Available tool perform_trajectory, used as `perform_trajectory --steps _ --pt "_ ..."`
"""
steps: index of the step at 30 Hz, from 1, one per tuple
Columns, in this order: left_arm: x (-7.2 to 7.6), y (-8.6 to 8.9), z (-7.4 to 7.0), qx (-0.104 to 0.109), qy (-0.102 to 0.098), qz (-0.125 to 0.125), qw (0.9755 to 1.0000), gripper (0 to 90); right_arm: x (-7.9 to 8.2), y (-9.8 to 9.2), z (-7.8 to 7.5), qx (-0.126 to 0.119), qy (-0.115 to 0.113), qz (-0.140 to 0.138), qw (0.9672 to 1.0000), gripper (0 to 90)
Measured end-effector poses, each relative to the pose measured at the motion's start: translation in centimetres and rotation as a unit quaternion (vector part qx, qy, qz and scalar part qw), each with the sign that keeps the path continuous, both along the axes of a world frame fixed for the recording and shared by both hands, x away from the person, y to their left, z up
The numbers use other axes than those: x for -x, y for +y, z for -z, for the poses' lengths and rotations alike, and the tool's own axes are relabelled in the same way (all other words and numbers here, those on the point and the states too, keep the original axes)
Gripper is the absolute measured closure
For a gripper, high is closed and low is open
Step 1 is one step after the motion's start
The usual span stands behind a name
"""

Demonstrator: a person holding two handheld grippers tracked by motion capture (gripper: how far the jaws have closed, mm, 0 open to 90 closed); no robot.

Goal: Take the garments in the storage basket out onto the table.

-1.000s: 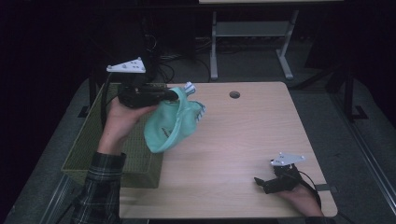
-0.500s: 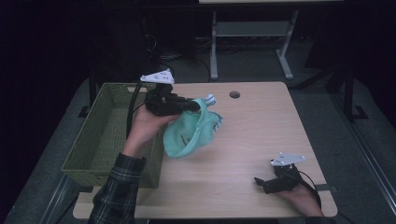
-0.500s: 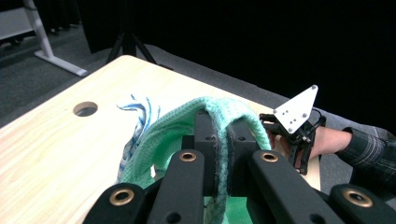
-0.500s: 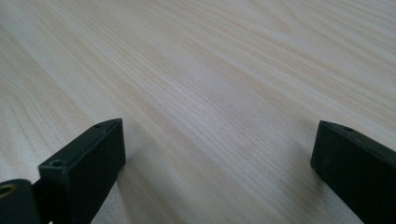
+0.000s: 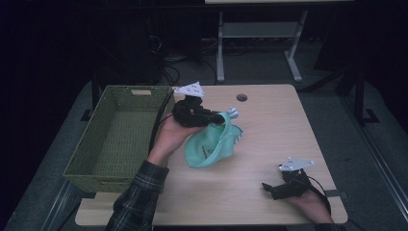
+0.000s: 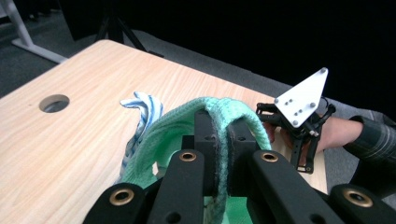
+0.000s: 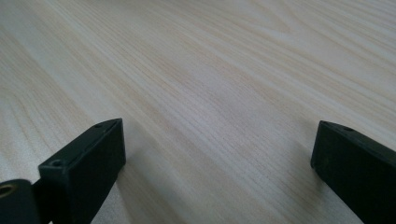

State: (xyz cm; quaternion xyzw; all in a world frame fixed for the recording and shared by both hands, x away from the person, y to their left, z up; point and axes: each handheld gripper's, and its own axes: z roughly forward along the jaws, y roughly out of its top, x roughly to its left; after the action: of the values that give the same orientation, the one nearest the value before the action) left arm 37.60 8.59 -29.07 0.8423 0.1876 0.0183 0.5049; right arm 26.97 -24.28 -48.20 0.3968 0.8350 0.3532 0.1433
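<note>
A mint-green knitted cloth (image 5: 211,146) with a blue-and-white striped piece (image 5: 233,113) hangs from my left gripper (image 5: 222,117) and its lower part rests on the wooden table (image 5: 269,130). In the left gripper view the jaws are shut on a fold of the green cloth (image 6: 219,109), with the striped piece (image 6: 142,103) dangling to the left. My right gripper (image 5: 267,187) lies low near the table's front right, held in a hand. In the right gripper view its fingers (image 7: 84,163) stand wide apart over bare wood, nothing between them.
A green woven basket (image 5: 94,166) stands at the table's left side, beside the left forearm in a plaid sleeve (image 5: 139,197). A round cable hole (image 5: 241,97) sits near the table's far edge. Dark floor and a metal stand (image 5: 257,33) lie beyond.
My left gripper has carried the green cloth rightward and down, from over the basket's edge onto the middle of the table. The right gripper has stayed where it was.
</note>
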Motion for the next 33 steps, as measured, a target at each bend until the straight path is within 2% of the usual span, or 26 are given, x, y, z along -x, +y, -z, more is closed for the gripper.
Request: perform_trajectory --steps 3,12,19,33 --pt "-0.1 -1.0 0.7 -0.014 -0.004 0.003 0.9999 85.3 0.0 0.0 0.0 0.0 0.001 0.0 1.0 2.4" --pt "-0.5 -3.2 2.4 -0.012 0.007 0.017 0.9998 85.3 0.0 0.0 0.0 -0.001 0.002 0.001 1.0 2.4" --pt "-0.7 -4.9 4.3 -0.025 0.016 0.02 0.9994 85.3 0.0 0.0 0.0 -0.001 0.002 0.001 1.0 2.4" --pt "-0.4 -6.2 7.9 -0.058 0.035 0.03 0.9973 84.7 0.0 0.0 0.0 0.001 0.001 0.0 1.0 2.4"
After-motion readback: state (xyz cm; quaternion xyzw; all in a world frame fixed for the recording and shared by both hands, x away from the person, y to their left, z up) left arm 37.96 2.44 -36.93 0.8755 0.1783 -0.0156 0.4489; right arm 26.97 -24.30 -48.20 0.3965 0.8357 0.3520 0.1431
